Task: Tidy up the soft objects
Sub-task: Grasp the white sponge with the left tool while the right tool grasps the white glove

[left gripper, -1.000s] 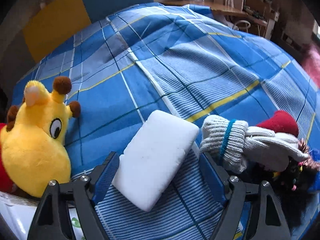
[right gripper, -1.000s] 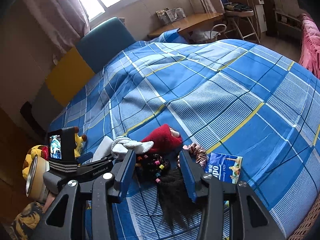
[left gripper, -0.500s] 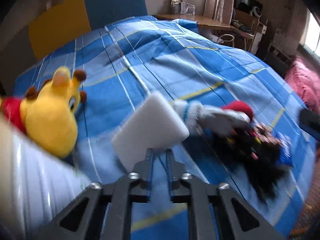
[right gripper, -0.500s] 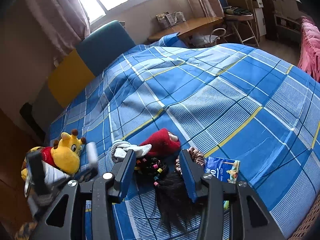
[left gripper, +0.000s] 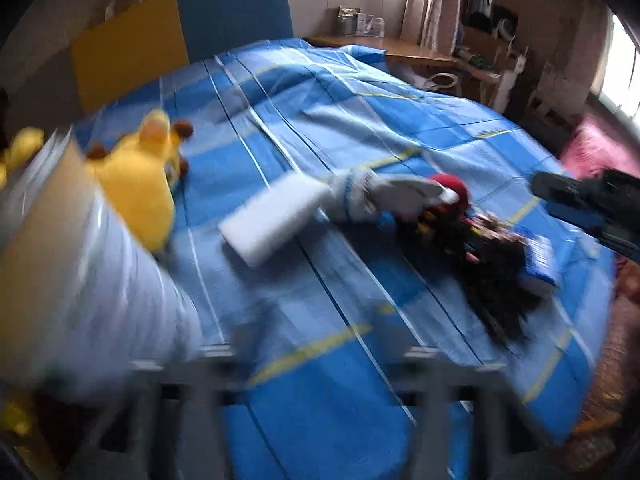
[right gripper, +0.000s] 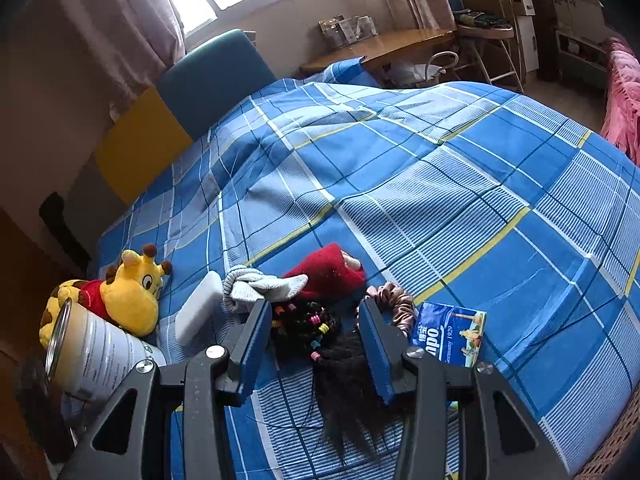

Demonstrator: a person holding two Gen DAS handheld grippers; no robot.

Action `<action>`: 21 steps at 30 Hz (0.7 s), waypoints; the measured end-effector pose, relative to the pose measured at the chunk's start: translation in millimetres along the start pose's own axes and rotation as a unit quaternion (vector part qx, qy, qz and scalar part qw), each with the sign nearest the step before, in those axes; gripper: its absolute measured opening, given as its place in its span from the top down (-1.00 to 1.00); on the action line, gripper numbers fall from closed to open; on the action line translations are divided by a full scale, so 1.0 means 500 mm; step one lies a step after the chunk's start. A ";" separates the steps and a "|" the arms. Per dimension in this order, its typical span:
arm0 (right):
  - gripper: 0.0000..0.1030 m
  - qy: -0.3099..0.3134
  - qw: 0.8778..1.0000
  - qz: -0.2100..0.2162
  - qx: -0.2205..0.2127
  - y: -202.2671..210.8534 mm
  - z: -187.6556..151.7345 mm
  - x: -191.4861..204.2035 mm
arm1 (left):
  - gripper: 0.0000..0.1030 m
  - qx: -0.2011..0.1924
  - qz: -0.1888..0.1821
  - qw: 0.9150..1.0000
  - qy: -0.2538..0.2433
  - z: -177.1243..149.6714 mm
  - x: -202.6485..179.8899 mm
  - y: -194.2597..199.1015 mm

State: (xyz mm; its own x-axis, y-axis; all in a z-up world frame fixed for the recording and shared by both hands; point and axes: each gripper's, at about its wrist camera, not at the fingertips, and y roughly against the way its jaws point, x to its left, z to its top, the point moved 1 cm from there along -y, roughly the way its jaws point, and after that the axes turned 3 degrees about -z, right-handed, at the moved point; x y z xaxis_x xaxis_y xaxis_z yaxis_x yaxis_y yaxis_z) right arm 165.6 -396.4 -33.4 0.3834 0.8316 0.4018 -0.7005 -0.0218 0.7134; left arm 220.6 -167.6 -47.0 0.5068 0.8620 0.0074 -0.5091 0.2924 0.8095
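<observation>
A white sponge (left gripper: 276, 220) (right gripper: 198, 308) lies flat on the blue checked bed. A yellow giraffe plush (left gripper: 140, 184) (right gripper: 132, 292) is to its left and a grey knit glove (left gripper: 372, 196) (right gripper: 260, 286) to its right. My left gripper (left gripper: 304, 360) is blurred at the bottom of its view, well back from the sponge. Its jaws are opening with nothing between them. My right gripper (right gripper: 314, 340) hovers open over a black wig with coloured bands (right gripper: 316, 328). The wig shows between its blue pads. A red knit piece (right gripper: 328, 272) lies just beyond.
A lidless tin can (right gripper: 92, 356) (left gripper: 80, 280) lies on its side beside the plush at the bed's left edge. A pink scrunchie (right gripper: 396, 300) and a blue tissue packet (right gripper: 448, 336) lie right of the wig. A desk (right gripper: 380, 46) stands past the bed.
The left gripper, open around the sponge a second ago, shut empty, pulled back and upward, and now stands apart again. The sponge stays on the bed. The right gripper has not moved.
</observation>
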 end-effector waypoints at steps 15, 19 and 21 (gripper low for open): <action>0.11 0.017 0.999 0.050 0.009 0.010 0.002 0.024 | 0.19 0.036 0.089 0.995 -0.007 0.088 0.033 -0.183; 0.11 0.078 0.994 0.069 0.026 -0.003 0.026 0.075 | 0.53 0.008 0.067 0.998 -0.005 0.079 0.030 -0.127; 0.11 0.137 0.988 0.066 0.036 -0.026 0.043 0.114 | 0.59 -0.003 0.049 0.999 0.002 0.071 0.025 -0.094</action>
State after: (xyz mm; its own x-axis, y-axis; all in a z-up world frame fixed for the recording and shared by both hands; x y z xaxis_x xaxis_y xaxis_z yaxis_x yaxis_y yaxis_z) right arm 209.6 -360.7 -7.5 0.1064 0.9377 0.3308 -0.6858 -0.1717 0.7072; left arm 275.5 -185.3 -64.1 0.4523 0.8880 0.0837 -0.5602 0.2098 0.8014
